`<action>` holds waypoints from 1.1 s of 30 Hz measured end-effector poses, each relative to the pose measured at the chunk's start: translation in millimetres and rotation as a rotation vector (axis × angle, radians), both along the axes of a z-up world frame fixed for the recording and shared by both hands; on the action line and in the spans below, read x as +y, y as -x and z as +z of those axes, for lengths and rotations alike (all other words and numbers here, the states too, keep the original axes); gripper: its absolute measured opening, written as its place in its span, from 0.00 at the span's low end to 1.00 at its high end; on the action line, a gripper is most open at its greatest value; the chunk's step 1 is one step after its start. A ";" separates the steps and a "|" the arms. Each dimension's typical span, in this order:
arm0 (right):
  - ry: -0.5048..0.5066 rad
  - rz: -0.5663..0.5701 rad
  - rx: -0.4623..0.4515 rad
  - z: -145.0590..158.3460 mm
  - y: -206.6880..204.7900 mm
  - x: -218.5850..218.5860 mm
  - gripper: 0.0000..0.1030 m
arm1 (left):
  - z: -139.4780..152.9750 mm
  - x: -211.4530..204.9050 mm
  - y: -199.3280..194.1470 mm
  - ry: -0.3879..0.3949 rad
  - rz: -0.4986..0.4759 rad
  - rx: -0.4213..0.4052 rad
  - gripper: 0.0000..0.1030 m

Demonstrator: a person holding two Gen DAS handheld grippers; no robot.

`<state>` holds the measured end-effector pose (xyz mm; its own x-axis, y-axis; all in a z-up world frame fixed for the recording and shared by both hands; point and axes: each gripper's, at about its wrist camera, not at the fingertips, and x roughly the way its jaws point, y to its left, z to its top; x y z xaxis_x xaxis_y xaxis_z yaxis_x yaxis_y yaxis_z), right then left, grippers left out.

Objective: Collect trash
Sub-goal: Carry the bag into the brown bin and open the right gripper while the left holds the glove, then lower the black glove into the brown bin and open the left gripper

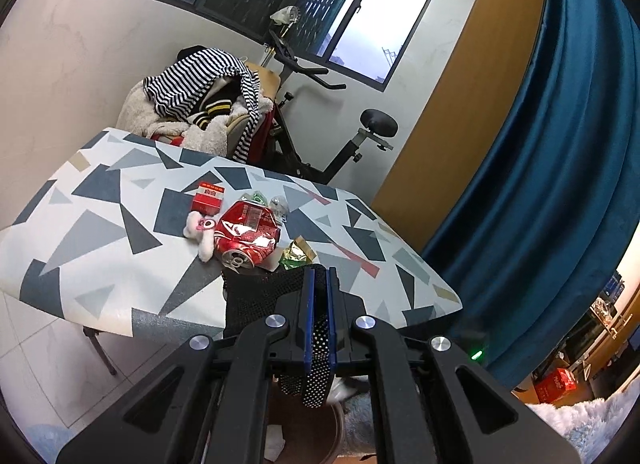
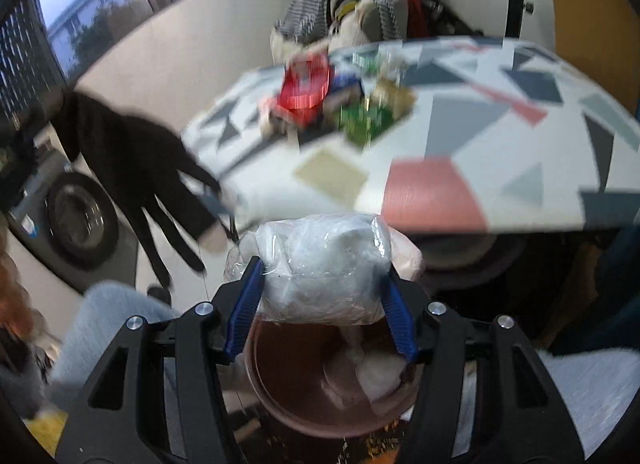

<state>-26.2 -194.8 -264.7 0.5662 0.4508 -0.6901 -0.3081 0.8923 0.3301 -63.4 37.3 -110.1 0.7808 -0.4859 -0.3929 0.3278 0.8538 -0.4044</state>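
On the patterned table (image 1: pixel 100 264) lie a crushed red can (image 1: pixel 246 232), a small red box (image 1: pixel 208 198), a pink-and-white fluffy scrap (image 1: pixel 200 232) and a gold-green wrapper (image 1: pixel 298 252). My left gripper (image 1: pixel 319 272), at the table's near edge, is shut on a piece of black mesh (image 1: pixel 256 296). My right gripper (image 2: pixel 323 270) grips a wad of clear plastic with white stuff inside (image 2: pixel 324 248), both pads pressing its sides. Directly below the wad is a round brown bin (image 2: pixel 280 396) that holds white scraps. The right view is blurred; the table trash (image 2: pixel 308 96) shows beyond.
A chair heaped with striped and fleecy clothes (image 1: pixel 200 104) stands behind the table, beside an exercise bike (image 1: pixel 320 136). A blue curtain (image 1: pixel 540 184) hangs on the right. A dark, blurred shape (image 2: pixel 140 168) reaches in at the left, above a grey-trousered leg (image 2: pixel 108 316).
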 end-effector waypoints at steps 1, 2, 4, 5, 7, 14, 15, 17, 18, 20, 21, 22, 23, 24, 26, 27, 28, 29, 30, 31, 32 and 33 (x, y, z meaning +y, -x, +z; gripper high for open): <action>0.024 0.006 0.038 -10.7 -0.9 5.3 0.57 | 0.5 -0.8 -0.2 -0.003 0.000 -0.004 0.06; 0.043 0.010 0.064 -18.1 -0.9 8.1 0.57 | 0.6 -1.3 -0.4 -0.003 -0.001 -0.007 0.06; 0.089 0.020 0.107 -33.4 -4.1 16.7 0.57 | -0.8 -1.9 -0.4 0.001 -0.001 -0.006 0.06; 0.095 0.022 0.114 -37.8 -4.4 18.2 0.57 | -1.6 -2.2 -1.2 0.003 -0.002 -0.003 0.06; 0.106 0.029 0.120 -45.1 -6.8 22.7 0.57 | -4.6 -3.0 -1.1 0.003 -0.004 0.005 0.06; 0.125 0.050 0.114 -56.0 -6.9 32.7 0.58 | -10.6 -1.1 -2.2 0.011 -0.003 0.022 0.06; 0.125 0.051 0.114 -56.5 -11.3 30.0 0.59 | -11.2 -1.0 -2.7 0.013 -0.003 0.023 0.06; 0.128 0.054 0.101 -55.5 -11.5 31.3 0.64 | -13.2 -1.0 -3.0 0.017 -0.006 0.027 0.06; 0.131 0.054 0.090 -54.9 -12.5 32.7 0.68 | -14.0 -0.9 -2.8 0.019 -0.007 0.029 0.06; 0.127 0.059 0.030 -47.7 -8.2 34.6 0.84 | -16.1 -1.3 -2.9 0.021 -0.010 0.033 0.06; 0.126 0.062 0.003 -44.1 -5.5 35.6 0.89 | -17.6 -1.5 -3.0 0.021 -0.012 0.036 0.06; 0.128 0.072 -0.031 -39.4 -1.7 37.5 0.89 | -18.3 -1.9 -2.8 0.021 -0.012 0.038 0.06; 0.131 0.074 -0.042 -37.8 -0.5 37.5 0.90 | -19.5 -1.9 -3.5 0.021 -0.014 0.041 0.06; 0.135 0.074 -0.053 -36.0 0.5 37.5 0.90 | -20.9 -2.4 -3.7 0.019 -0.015 0.044 0.06; 0.143 0.048 -0.090 -29.8 3.5 33.6 0.90 | -24.0 -3.5 -4.1 0.016 -0.016 0.050 0.06; 0.145 0.025 -0.112 -25.9 4.5 30.0 0.90 | -25.4 -4.2 -4.0 0.015 -0.016 0.054 0.06; 0.146 0.016 -0.119 -24.0 4.5 30.4 0.92 | -27.5 -4.8 -4.4 0.016 -0.017 0.059 0.06; 0.153 -0.012 -0.146 -19.3 5.6 27.1 0.92 | -29.3 -5.8 -4.6 0.016 -0.019 0.063 0.06; 0.156 -0.023 -0.158 -17.2 7.6 26.4 0.93 | -31.6 -7.6 -4.8 0.010 -0.020 0.067 0.06; 0.166 -0.049 -0.184 -12.6 9.7 24.0 0.94 | -33.8 -9.4 -4.7 0.005 -0.023 0.071 0.06; 0.171 -0.073 -0.210 -8.6 11.4 21.5 0.94 | -35.9 -10.8 -4.6 0.001 -0.026 0.075 0.06; 0.171 -0.095 -0.231 -5.5 12.6 18.9 0.94 | -37.8 -12.3 -4.4 -0.002 -0.028 0.079 0.06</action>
